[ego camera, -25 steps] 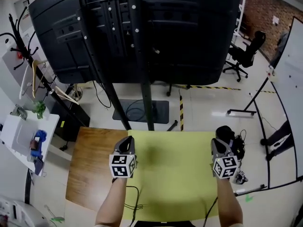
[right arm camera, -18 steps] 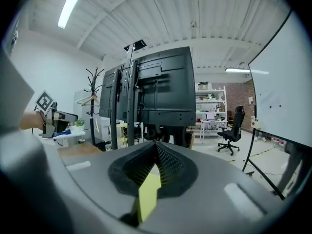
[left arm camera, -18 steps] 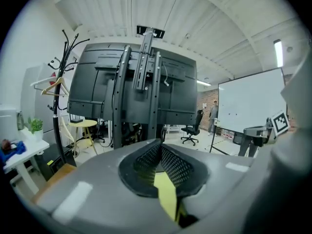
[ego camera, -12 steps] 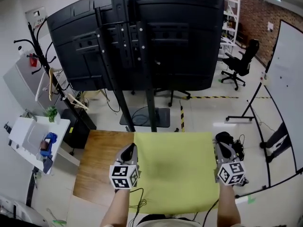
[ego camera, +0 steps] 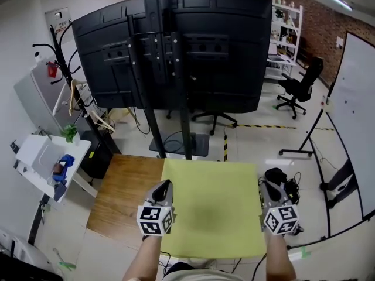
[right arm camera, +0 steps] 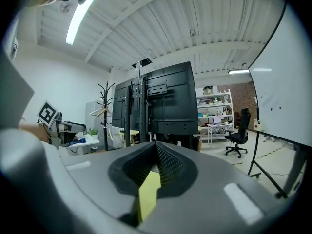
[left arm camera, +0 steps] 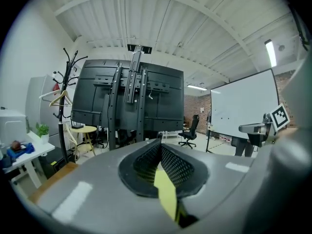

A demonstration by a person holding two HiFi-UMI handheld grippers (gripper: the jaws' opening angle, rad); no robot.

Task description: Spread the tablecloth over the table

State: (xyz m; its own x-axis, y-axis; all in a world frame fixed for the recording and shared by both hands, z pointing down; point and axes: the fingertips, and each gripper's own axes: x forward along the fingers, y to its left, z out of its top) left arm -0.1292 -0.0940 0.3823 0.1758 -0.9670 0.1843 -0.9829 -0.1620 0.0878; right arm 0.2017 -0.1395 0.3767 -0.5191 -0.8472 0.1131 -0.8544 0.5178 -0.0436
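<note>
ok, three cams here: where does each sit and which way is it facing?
Head view: on the person's head, looking steeply down at the yellow tablecloth held above the wooden table; both forearms, left gripper and right gripper show.
Left gripper view: rides the left gripper, faces roughly level along its shut fingers pinching cloth, toward the black screen stand.
Right gripper view: same on the right gripper, fingers also pinching cloth.
Shared: both gripper views catch the stand and the coat rack.
</note>
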